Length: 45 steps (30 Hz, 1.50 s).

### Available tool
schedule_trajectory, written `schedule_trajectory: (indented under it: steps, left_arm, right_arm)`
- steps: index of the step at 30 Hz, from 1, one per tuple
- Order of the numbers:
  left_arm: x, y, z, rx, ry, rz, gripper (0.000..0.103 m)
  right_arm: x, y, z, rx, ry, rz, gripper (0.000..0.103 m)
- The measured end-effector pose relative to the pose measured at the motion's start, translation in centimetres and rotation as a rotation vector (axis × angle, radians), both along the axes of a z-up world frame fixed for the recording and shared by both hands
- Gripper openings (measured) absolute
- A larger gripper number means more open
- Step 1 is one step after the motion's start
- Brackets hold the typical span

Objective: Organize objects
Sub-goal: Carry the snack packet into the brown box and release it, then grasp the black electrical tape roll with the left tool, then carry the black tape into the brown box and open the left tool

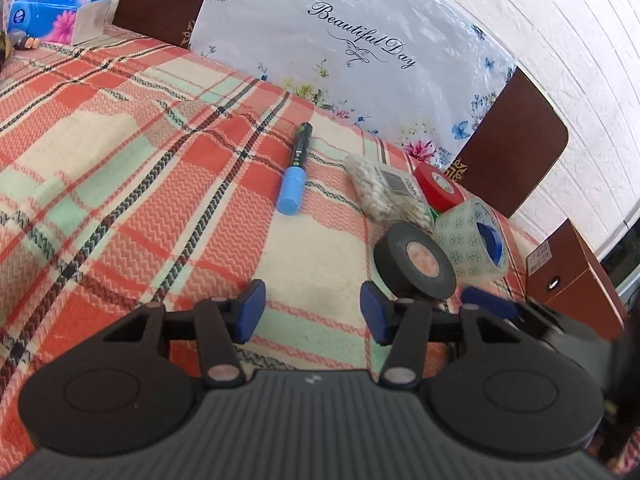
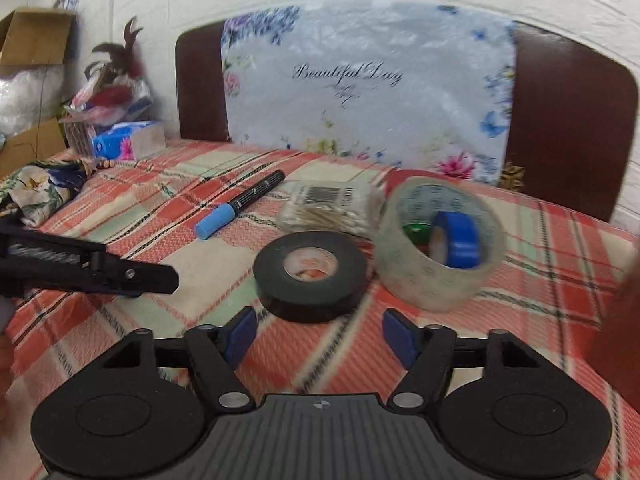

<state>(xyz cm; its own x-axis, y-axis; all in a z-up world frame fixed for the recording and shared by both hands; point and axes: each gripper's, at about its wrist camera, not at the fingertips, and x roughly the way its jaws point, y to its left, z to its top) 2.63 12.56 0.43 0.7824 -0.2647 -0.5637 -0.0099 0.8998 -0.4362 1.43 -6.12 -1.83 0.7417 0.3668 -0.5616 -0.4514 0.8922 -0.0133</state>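
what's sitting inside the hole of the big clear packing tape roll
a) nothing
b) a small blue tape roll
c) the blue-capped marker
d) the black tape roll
b: in the right wrist view a small blue tape roll stands inside the core of the clear packing tape roll, while the black tape roll and the marker lie outside it on the plaid cloth.

Bed [image 2: 540,240], covered by a plaid blanket [image 1: 120,152] in red, cream and green. At its far edge, a dark brown headboard [image 2: 568,120]; a plastic-wrapped floral pillow [image 1: 360,60] leans against it. Behind the headboard, a white brick-pattern wall [image 1: 560,40]. Left of the headboard, cardboard boxes [image 2: 36,36]. Daylight, even.
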Motion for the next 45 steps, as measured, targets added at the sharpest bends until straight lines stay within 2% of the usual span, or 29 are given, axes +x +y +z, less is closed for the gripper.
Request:
schedule_trajectory:
  steps: [3,4,6,7,8,9,10,12,13,14,16,18,20,22,23,24,26,28,30,32,34,38,41,45]
  left_arm:
    - [-0.1,0.1,-0.1,-0.004,0.004,-0.003,0.056]
    - [-0.2,0.2,-0.1,-0.011,0.008,-0.005,0.056]
    - [-0.1,0.3,-0.1,-0.034,0.019,-0.01,0.056]
    - [-0.1,0.3,-0.1,-0.05,0.026,-0.017,0.056]
    - [0.0,0.1,0.0,-0.071,0.034,-0.03,0.056]
    - [0.1,-0.2,0.0,-0.096,0.042,-0.05,0.056]
    - [0.1,-0.7,0.1,-0.116,0.048,-0.074,0.056]
    - [0.5,-2.0,0.4,-0.111,0.053,-0.114,0.057]
    - [1.0,-2.8,0.6,-0.084,0.049,-0.123,0.058]
    - [1.6,-3.4,1.0,-0.054,0.046,-0.118,0.059]
    - [3.2,-4.0,1.7,-0.021,0.038,-0.107,0.064]
    - [5.1,-4.8,2.1,0.038,0.047,-0.129,0.065]
    - [6.8,-5.4,2.0,0.085,0.08,-0.141,0.062]
    - [8.2,-6.0,1.2,0.09,0.13,-0.189,0.049]
    - [8.4,-6.2,1.0,0.099,0.125,-0.189,0.046]
    - [8.4,-6.4,0.9,0.122,0.126,-0.181,0.038]
    - [8.0,-6.4,1.0,0.115,0.124,-0.194,0.036]
    - [6.9,-6.4,0.7,0.053,0.135,-0.255,0.035]
    - [5.2,-7.2,0.3,0.036,0.128,-0.303,0.034]
    - [3.4,-7.8,0.0,0.029,0.117,-0.319,0.034]
    - [2.1,-8.1,-0.2,-0.002,0.126,-0.34,0.035]
    - [1.0,-10.0,-0.1,-0.001,0.126,-0.394,0.035]
    - [1.2,-11.7,1.5,0.03,0.108,-0.437,0.034]
    - [1.3,-15.0,5.8,0.091,-0.006,-0.52,0.034]
  right_arm:
    - [1.6,1.3,-0.8,-0.055,0.005,-0.01,0.075]
    - [1.8,1.2,-0.6,-0.039,0.011,-0.006,0.069]
    - [1.5,0.7,-0.3,-0.036,0.011,0.014,0.065]
    - [1.0,0.5,-0.3,-0.047,0.003,0.021,0.056]
    - [0.3,-0.1,-0.2,-0.054,-0.006,0.029,0.033]
    - [-0.6,-0.8,-0.1,-0.056,-0.01,0.034,0.015]
    - [-1.2,-1.7,-0.2,-0.058,-0.009,0.045,0.003]
    - [-3.0,-3.1,-0.4,-0.073,-0.028,0.032,0.006]
    - [-3.9,-3.8,-0.3,-0.076,-0.038,0.025,0.012]
    - [-4.6,-4.0,-0.3,-0.073,-0.041,0.019,0.024]
    - [-5.1,-4.6,0.0,-0.064,-0.04,-0.003,0.034]
    - [-4.7,-5.2,0.1,-0.035,-0.017,-0.015,0.037]
    - [-4.2,-5.5,0.2,-0.017,0.0,-0.027,0.043]
    - [-3.9,-5.3,0.3,-0.02,0.004,-0.025,0.047]
    - [-3.8,-5.0,0.1,-0.03,-0.003,-0.021,0.05]
    - [-3.7,-4.6,0.1,-0.041,-0.01,-0.017,0.052]
    - [-3.0,-4.1,0.0,-0.053,-0.016,-0.013,0.061]
    - [-2.2,-3.8,0.0,-0.052,-0.012,-0.009,0.061]
    - [-1.6,-3.6,0.0,-0.05,-0.006,-0.007,0.063]
    - [-1.7,-3.4,0.0,-0.052,0.001,0.0,0.073]
    - [-2.4,-3.4,0.1,-0.062,0.0,-0.005,0.078]
    - [-4.3,-5.0,0.1,-0.029,0.022,-0.063,0.077]
    - [-5.2,-6.1,0.5,-0.017,0.02,-0.109,0.076]
    - [-6.2,-7.4,2.8,-0.038,-0.109,-0.173,0.076]
